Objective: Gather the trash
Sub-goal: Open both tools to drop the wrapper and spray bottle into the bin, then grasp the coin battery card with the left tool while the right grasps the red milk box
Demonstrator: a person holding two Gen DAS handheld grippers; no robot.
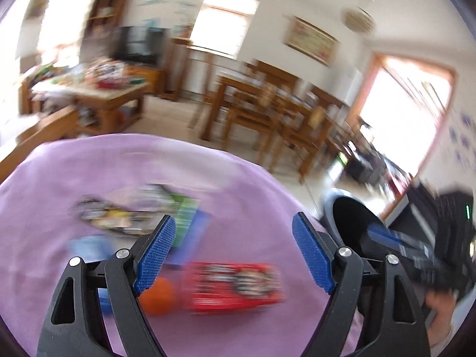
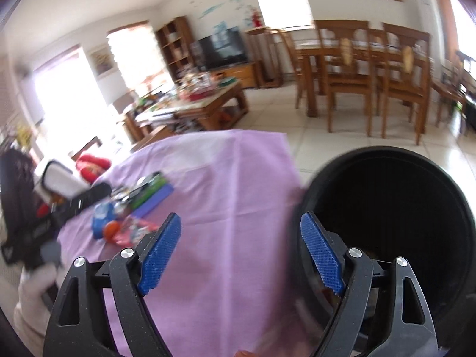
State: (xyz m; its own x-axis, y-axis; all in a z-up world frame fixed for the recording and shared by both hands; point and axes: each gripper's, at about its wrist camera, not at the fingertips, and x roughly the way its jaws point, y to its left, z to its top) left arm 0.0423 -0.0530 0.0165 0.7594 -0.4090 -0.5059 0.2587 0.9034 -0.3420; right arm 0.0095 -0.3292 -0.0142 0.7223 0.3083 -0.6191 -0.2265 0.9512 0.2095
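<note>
Trash lies on a purple tablecloth [image 1: 119, 166]: a red packet [image 1: 235, 285], an orange ball [image 1: 157, 296], a green and blue carton [image 1: 190, 226] and a dark wrapper [image 1: 113, 212], all blurred. My left gripper [image 1: 235, 250] is open and empty just above the red packet. My right gripper [image 2: 241, 250] is open and empty, hovering at the rim of a black trash bin [image 2: 392, 226] at the table's right edge. The bin [image 1: 351, 217] and the right gripper [image 1: 416, 250] show in the left wrist view. The trash pile [image 2: 131, 226] and left gripper [image 2: 59, 208] show at left in the right wrist view.
A wooden dining table with chairs [image 2: 366, 68] stands beyond on a tiled floor [image 2: 327, 136]. A cluttered coffee table [image 2: 202, 101] and a TV [image 2: 223, 47] are further back. A red cushion [image 2: 92, 165] lies left of the cloth.
</note>
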